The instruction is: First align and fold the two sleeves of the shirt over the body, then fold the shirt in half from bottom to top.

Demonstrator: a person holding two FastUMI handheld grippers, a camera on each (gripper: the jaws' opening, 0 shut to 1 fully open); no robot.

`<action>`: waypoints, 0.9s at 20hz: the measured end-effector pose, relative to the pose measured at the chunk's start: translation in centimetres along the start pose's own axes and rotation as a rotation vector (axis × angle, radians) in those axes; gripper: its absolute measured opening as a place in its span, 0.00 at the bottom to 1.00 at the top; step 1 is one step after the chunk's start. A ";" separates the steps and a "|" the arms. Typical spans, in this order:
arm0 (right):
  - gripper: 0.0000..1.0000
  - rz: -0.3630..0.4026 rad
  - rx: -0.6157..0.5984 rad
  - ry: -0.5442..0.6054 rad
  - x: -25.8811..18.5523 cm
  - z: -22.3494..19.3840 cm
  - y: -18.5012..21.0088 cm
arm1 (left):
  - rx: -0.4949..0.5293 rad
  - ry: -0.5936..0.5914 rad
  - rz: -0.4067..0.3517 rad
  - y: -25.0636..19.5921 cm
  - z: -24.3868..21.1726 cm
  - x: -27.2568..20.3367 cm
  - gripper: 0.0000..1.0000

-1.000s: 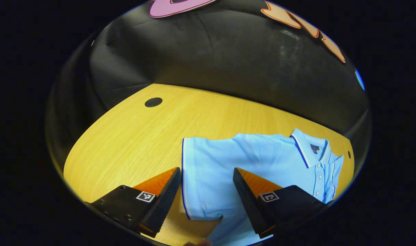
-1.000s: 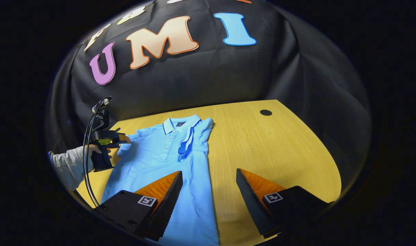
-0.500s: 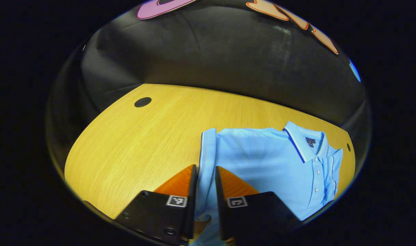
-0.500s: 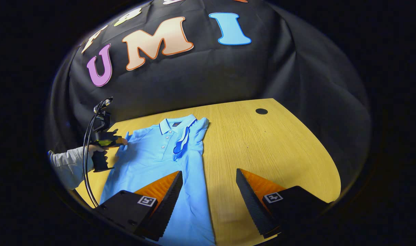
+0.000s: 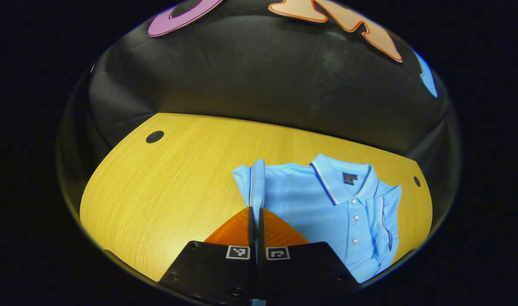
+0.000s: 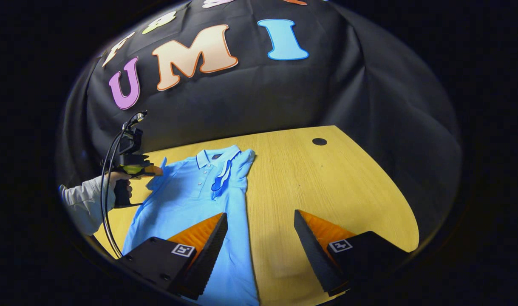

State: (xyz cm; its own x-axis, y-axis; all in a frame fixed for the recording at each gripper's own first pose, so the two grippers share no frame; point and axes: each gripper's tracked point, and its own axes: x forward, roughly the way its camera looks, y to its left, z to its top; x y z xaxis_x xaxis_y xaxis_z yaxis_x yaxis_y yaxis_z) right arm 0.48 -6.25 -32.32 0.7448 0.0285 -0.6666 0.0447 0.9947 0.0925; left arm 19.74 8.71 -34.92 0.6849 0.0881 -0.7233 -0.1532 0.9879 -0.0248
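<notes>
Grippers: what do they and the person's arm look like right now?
Each gripper has a black body with a small square black-and-white marker on each side. The left gripper has a black pistol handle, black cables looping down, and a device on top. A light-grey sleeve covers the arm.

black hand-held gripper (image 6: pixel 150 171) bodies with square coded tags, looping black cable (image 6: pixel 108 187), pale grey sleeve (image 6: pixel 81 203).

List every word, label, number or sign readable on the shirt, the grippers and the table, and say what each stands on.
No legible text.
Shirt: a dark neck tag inside the collar, too small to read.
Left gripper: square black-and-white markers, a coded pattern, no words.
Right gripper: the same kind of markers, no words.
Table: no writing seen.
</notes>
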 end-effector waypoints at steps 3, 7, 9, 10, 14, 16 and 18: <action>0.98 -0.005 0.015 -0.004 -0.6 -0.2 -0.7 | 0.035 -0.001 -0.028 -2.6 0.1 -0.6 0.00; 0.98 -0.015 0.026 0.000 -1.2 -0.7 -1.4 | 0.072 0.014 -0.091 -6.4 -1.1 -0.9 0.00; 0.93 -0.018 0.031 -0.001 -1.4 -0.7 -1.5 | 0.089 0.034 -0.128 -8.3 -2.1 -0.9 0.00; 0.93 -0.019 0.030 -0.001 -1.4 -0.7 -1.6 | 0.097 0.045 -0.137 -8.9 -2.5 -0.9 0.00; 0.98 -0.026 0.036 0.004 -1.2 -0.8 -1.3 | 0.103 0.067 -0.177 -10.5 -3.7 -0.4 0.02; 0.98 -0.027 0.048 0.005 -0.8 -0.8 -0.8 | 0.097 0.065 -0.227 -11.3 -4.2 -0.2 0.34; 0.98 -0.026 0.052 0.001 -0.1 -0.5 -0.2 | 0.119 0.025 -0.236 -10.6 -2.9 -1.2 0.93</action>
State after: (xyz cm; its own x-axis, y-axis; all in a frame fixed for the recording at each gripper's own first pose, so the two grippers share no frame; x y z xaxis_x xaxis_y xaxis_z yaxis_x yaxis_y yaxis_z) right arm 0.05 -6.39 -32.70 0.7421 0.0033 -0.6703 0.0985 0.9886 0.1140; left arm 18.44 -2.27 -35.80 0.6738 -0.1480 -0.7240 0.0943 0.9890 -0.1143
